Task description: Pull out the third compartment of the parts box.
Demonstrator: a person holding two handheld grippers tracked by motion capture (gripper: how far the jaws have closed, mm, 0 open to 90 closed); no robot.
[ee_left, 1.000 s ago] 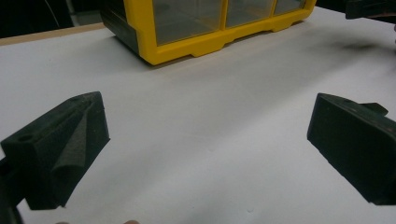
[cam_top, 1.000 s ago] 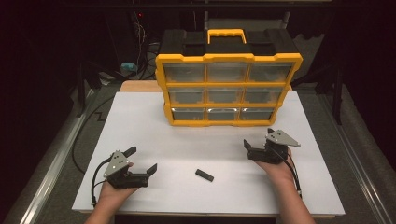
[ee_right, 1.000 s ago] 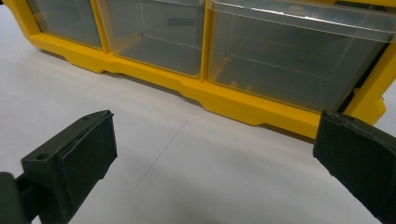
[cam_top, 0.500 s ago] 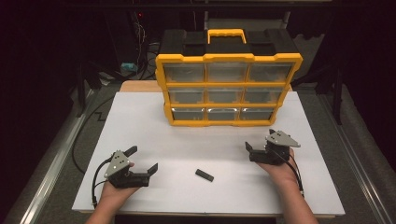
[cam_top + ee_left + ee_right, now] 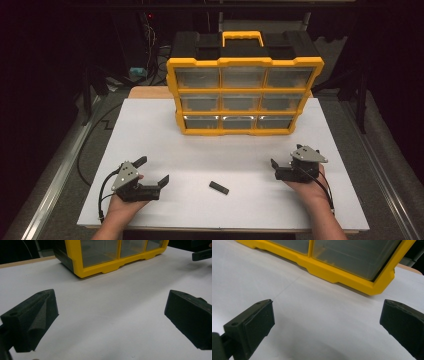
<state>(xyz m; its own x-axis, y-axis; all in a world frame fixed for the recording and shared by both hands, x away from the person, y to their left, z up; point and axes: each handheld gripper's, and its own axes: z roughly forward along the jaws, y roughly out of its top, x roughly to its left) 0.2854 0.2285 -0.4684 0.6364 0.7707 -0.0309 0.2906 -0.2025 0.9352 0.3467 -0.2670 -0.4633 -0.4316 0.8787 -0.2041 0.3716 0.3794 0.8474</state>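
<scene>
1. Small black bar [image 5: 219, 187] lies flat on the white table top [image 5: 150, 130], between the two grippers and well short of the yellow drawer organizer [image 5: 244, 95].
2. Its long axis runs slantwise, far-left to near-right.
3. Left gripper [image 5: 152, 172] rests with jaws spread wide, nothing between them; the bar sits off to its right.
4. Right gripper [image 5: 276, 167] is wide and empty too, bar to its left and slightly nearer the person.
5. Close call, but the left looks a touch nearer.
</scene>
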